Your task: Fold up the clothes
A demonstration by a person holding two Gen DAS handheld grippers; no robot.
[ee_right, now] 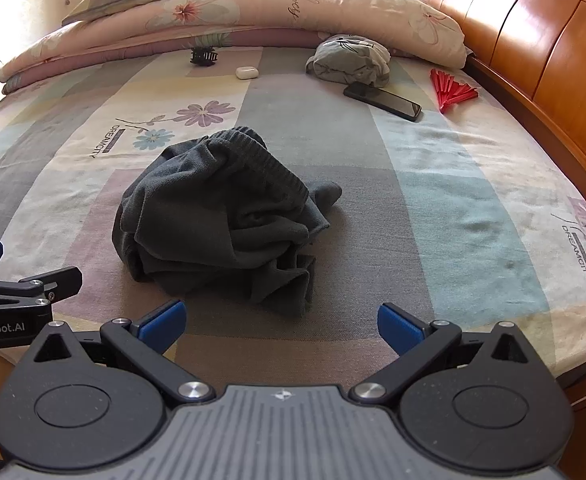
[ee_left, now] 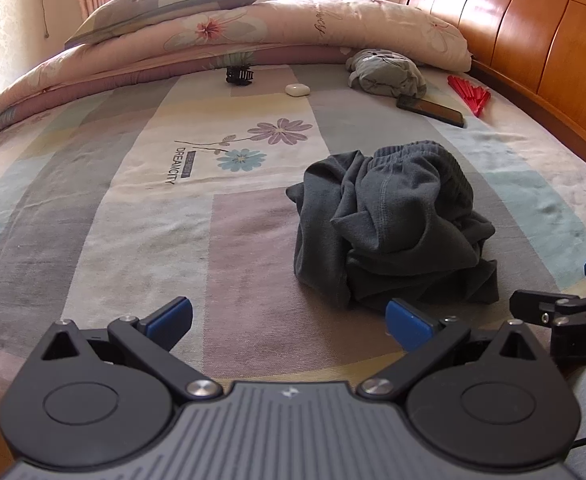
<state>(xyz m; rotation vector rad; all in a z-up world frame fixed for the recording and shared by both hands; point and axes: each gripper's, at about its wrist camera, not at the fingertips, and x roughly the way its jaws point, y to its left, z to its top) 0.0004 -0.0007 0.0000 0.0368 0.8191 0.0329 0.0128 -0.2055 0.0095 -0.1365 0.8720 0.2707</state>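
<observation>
I'm holding both tools over the near edge of the bed (ee_left: 133,200); left tool (ee_left: 289,322) is gaping fully wide, gripping nothing; right tool (ee_right: 281,326) is doing the same, empty; dark grey garment (ee_right: 221,216) is lying crumpled mid-bed, just ahead of both tools, touching neither; phone (ee_right: 383,101), red fan (ee_right: 451,94), earbud case (ee_right: 246,72) and a lighter grey bundle (ee_right: 349,60) are sitting farther back near the rolled quilt (ee_right: 253,8).
</observation>
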